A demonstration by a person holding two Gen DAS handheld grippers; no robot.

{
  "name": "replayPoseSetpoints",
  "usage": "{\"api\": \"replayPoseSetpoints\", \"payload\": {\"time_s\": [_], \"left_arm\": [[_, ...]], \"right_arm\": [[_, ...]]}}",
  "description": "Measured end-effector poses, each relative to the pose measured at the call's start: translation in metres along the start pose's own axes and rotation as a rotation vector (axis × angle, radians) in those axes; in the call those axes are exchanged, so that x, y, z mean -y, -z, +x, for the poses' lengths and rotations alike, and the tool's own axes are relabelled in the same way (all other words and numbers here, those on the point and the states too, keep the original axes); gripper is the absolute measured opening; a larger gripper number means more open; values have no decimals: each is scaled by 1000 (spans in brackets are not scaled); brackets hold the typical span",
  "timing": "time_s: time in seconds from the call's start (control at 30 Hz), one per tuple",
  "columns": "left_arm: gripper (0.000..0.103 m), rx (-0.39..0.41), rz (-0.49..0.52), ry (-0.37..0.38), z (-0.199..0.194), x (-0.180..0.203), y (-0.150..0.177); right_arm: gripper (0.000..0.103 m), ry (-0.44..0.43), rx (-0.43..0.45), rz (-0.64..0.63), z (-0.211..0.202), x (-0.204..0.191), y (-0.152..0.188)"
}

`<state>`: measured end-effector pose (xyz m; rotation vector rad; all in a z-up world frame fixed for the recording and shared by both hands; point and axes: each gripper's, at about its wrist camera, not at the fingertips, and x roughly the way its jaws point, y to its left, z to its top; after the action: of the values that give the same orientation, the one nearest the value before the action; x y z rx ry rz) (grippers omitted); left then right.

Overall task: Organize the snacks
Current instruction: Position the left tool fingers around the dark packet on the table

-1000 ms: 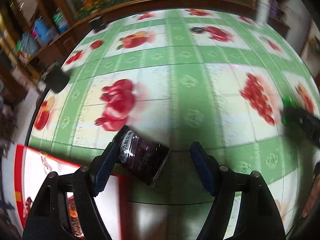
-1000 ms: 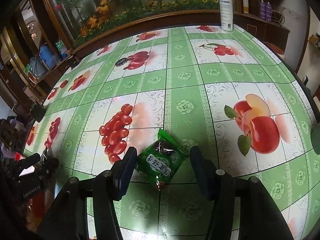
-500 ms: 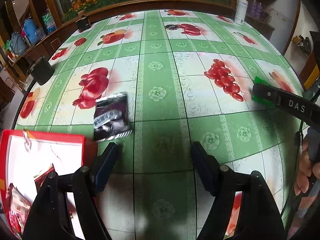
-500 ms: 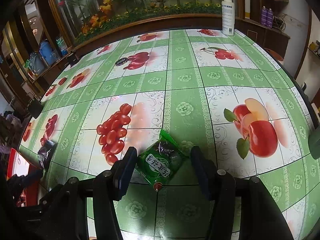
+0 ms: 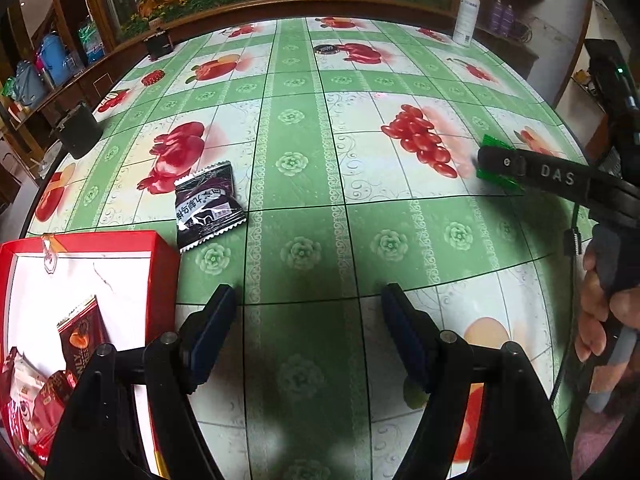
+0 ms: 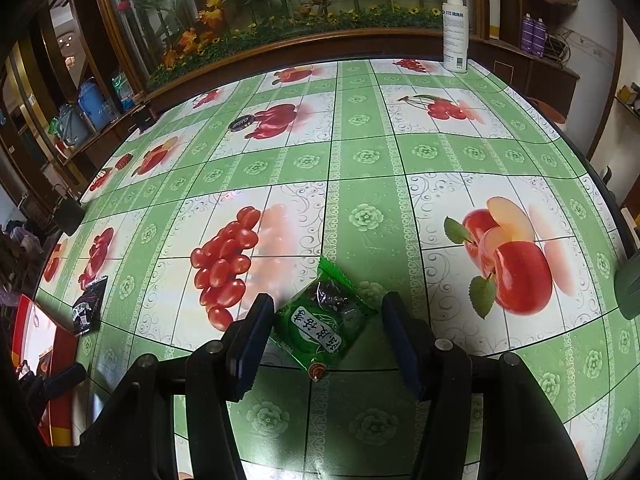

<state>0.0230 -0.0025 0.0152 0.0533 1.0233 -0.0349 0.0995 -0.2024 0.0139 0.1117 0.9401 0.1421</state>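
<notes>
A dark purple snack packet (image 5: 208,206) lies flat on the green fruit-print tablecloth, just beyond the red box (image 5: 160,256); it also shows in the right wrist view (image 6: 89,304). My left gripper (image 5: 308,332) is open and empty, pulled back from the packet. A green snack packet (image 6: 324,322) lies on the cloth between the open fingers of my right gripper (image 6: 326,332); its edge shows in the left wrist view (image 5: 496,160). The red box holds several red snack packets (image 5: 78,340).
A white spray bottle (image 6: 455,32) stands at the table's far right edge. A dark round lid (image 6: 242,123) lies far back on the cloth. A black object (image 5: 80,130) sits at the left edge. Wooden shelving and a flower display border the table.
My left gripper has drawn back and risen, leaving the dark purple packet lying on the cloth. The right gripper has stayed around the green packet.
</notes>
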Motion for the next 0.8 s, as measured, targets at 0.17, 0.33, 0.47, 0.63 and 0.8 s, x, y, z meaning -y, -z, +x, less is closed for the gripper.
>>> {"api": "replayPoseSetpoints", "payload": {"time_s": [0.17,0.33,0.47,0.63,0.8], "left_arm": [[75,56,-33,-4,-18,-8,1],[75,78,-116,22,-35,-31,6],[75,62,-205,42,-41,-55,12],[75,51,-265,36,-43,-72,18],[75,29,-311,24,-36,-79,17]], "right_arm": [[59,1,0,-1,0,0,0],[59,5,1,-5,1,1,1],[59,-2,-2,-1,1,3,0],[59,-13,-14,20,0,7,-1],[60,-18,-31,31,-1,10,-2]]}}
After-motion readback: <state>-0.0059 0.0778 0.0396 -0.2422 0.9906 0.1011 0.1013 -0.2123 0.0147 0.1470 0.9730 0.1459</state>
